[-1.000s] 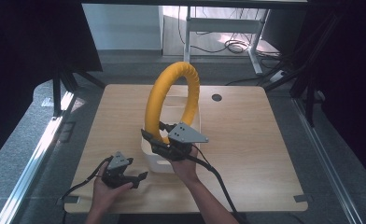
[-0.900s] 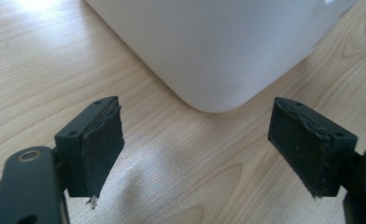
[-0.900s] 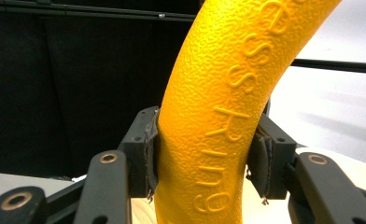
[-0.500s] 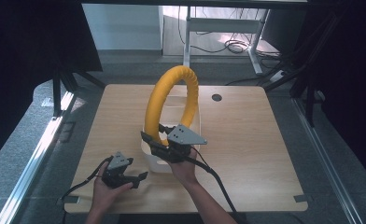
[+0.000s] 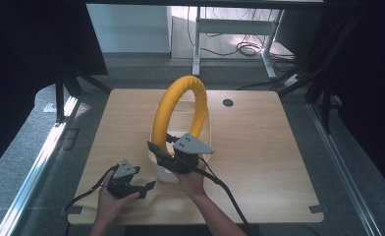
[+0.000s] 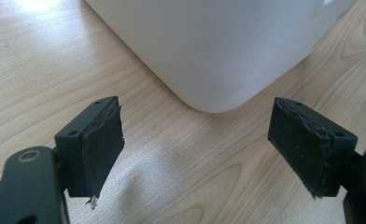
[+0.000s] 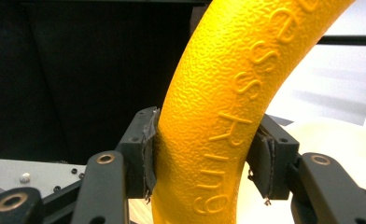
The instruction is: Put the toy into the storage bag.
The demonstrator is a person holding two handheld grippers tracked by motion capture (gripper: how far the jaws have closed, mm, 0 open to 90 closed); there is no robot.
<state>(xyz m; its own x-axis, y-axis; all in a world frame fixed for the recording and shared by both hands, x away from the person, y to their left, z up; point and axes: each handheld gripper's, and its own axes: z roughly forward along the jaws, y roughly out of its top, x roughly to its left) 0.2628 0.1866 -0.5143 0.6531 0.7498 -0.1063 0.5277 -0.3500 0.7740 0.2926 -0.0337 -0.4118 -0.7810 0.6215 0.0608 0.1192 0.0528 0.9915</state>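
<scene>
A thick yellow foam ring (image 5: 180,105) stands upright in a white bin (image 5: 207,129) at the table's middle. My right gripper (image 5: 167,153) is shut on the ring's lower left part; in the right gripper view both pads press into the ring (image 7: 218,112), whose textured skin carries raised lettering. Near the front left of the table my left gripper (image 5: 144,189) rests low, open, with nothing between its jaws. Ahead of it in the left gripper view lies the white bin's rounded corner (image 6: 209,51), a short way beyond the fingertips.
The wooden table (image 5: 259,147) has a round cable hole (image 5: 228,103) at the back right. Cables trail from both grippers toward the front edge. Dark curtains and desk legs stand beyond the table.
The right gripper with the ring has shifted slightly; the ring stays upright in the bin. The left gripper has barely moved.
</scene>
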